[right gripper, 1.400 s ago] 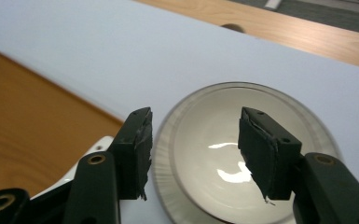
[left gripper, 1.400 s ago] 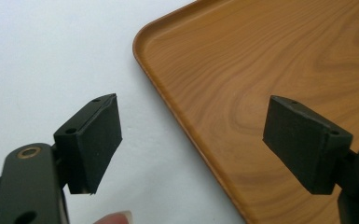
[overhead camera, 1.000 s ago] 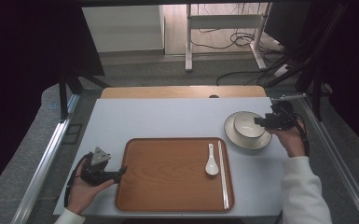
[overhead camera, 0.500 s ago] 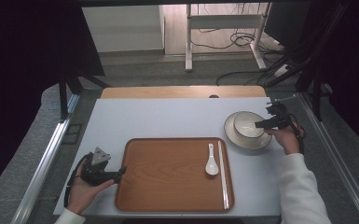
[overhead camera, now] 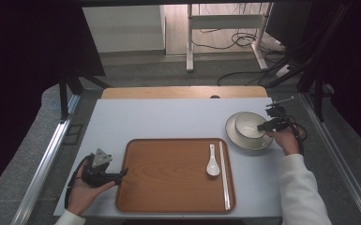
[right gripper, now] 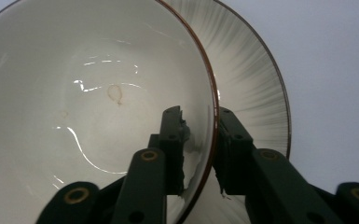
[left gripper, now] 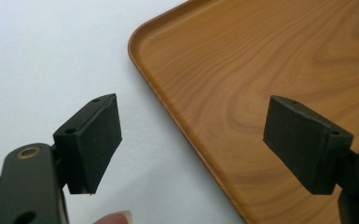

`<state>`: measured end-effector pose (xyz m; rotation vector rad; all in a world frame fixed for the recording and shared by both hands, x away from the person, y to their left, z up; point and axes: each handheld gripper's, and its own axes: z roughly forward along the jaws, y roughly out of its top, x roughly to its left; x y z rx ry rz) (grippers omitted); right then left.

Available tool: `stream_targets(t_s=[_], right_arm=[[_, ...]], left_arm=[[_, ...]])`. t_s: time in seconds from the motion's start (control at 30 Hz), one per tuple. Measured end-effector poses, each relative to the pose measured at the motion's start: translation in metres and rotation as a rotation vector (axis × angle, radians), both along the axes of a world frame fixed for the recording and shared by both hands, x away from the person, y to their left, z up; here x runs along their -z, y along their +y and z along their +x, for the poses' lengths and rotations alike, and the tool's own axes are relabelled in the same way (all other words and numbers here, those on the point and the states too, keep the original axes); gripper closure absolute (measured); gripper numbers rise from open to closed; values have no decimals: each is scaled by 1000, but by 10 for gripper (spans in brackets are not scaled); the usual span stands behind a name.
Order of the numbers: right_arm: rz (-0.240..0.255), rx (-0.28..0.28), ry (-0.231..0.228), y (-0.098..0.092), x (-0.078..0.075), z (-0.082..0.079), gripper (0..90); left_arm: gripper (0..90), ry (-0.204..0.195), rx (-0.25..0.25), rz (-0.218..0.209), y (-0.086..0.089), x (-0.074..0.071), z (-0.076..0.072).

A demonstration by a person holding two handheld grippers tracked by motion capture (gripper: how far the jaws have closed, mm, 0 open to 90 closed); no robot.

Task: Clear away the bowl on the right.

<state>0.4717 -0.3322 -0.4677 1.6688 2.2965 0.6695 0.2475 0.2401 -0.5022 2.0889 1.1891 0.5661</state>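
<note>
A white bowl [overhead camera: 248, 123] with a brown rim stands in a streaked plate [overhead camera: 236, 138] on the right of the white table. My right gripper [overhead camera: 261, 126] reaches it from the right. In the right gripper view its jaws straddle the rim of the bowl [right gripper: 74, 93], one inside and one outside, above the plate [right gripper: 251, 84]. They have just been closing, and a thin gap still shows beside the inner pad. My left gripper [overhead camera: 124, 172] rests open at the left edge of the wooden tray [overhead camera: 169, 187]; the left gripper view has the tray's edge [left gripper: 261, 70] between the jaws of the left gripper [left gripper: 191, 140].
A white spoon [overhead camera: 212, 161] and a pair of chopsticks [overhead camera: 224, 173] lie on the right side of the tray. A wooden strip [overhead camera: 183, 92] runs behind the table's far edge. Metal rails flank the table on both sides.
My right gripper has sunk onto the bowl's right rim and its jaws have narrowed around it. The left gripper has stayed put.
</note>
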Motion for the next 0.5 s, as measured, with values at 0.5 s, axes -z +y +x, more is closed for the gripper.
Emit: stream_targets(t_s=[0.5], right_arm=[[2, 8, -46, 6, -6, -1, 825]], left_arm=[[189, 2, -6, -4, 1, 1, 0]])
